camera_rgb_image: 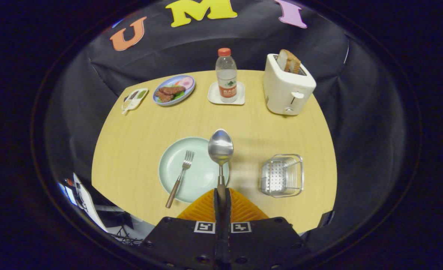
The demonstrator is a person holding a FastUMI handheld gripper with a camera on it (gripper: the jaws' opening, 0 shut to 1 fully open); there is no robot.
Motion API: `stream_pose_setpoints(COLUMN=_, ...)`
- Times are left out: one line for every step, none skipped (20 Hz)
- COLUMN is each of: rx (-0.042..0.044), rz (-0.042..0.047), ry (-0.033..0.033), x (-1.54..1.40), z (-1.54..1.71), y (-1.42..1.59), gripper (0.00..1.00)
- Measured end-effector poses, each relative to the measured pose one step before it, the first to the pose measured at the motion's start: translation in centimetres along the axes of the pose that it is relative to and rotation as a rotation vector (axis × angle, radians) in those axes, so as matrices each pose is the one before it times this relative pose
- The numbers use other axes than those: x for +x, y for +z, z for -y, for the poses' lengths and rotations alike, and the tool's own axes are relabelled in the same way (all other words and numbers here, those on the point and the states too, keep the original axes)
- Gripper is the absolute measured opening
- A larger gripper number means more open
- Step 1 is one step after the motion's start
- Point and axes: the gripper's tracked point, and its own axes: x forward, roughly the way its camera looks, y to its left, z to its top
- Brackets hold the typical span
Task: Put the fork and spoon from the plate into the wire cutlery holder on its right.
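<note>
Tongs (221, 195) squeezed the spoon (220, 148) handle | fork (180, 178) lay on plate (176, 180), ahead-left | wire holder (282, 175) ahead-right

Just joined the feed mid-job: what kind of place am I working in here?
Likely a staged breakfast table in a cloth-walled booth: a toaster holding bread, a plate of food and a water bottle at the far side. The gripper fingers are shut on the spoon.
</note>
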Motion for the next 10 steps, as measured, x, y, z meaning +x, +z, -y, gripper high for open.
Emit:
stream_pose_setpoints(rx=0.00241, rz=-0.00585, ry=-0.02018, x=-0.857, z=1.817, y=0.268, gripper=0.01)
stream_pose_setpoints(rx=0.00275, rz=-0.01220, ry=-0.01172, x=-0.549, z=1.385, y=-0.083, gripper=0.00)
stream_pose_setpoints(rx=0.00900, rz=-0.01979, ry=-0.00551, x=-0.631, z=1.457, y=-0.233, gripper=0.00)
stream_pose_setpoints(rx=0.01382, rz=-0.01849, ry=-0.00314, x=-0.362, z=1.098, y=-0.252, gripper=0.00)
stream_pose_setpoints(rx=0.01135, rz=-0.03045, ry=-0.00056, x=-0.289, z=1.055, y=-0.436, gripper=0.00)
stream_pose_setpoints(rx=0.01875, rz=-0.03396, ry=0.00725, x=0.026, z=1.063, y=-0.525, gripper=0.00)
stream_pose_setpoints(rx=0.01617, rz=-0.02414, ry=0.00416, x=0.165, z=0.599, y=-0.136, gripper=0.00)
stream_pose_setpoints(rx=0.00751, rz=-0.03818, ry=-0.00226, x=0.460, z=0.699, y=-0.468, gripper=0.00)
stream_pose_setpoints(rx=0.00849, rz=-0.03080, ry=0.00626, x=0.350, z=0.309, y=-0.355, gripper=0.00)
stream_pose_setpoints(rx=0.00311, rz=-0.03973, ry=0.01027, x=0.364, z=0.167, y=-0.451, gripper=0.00)
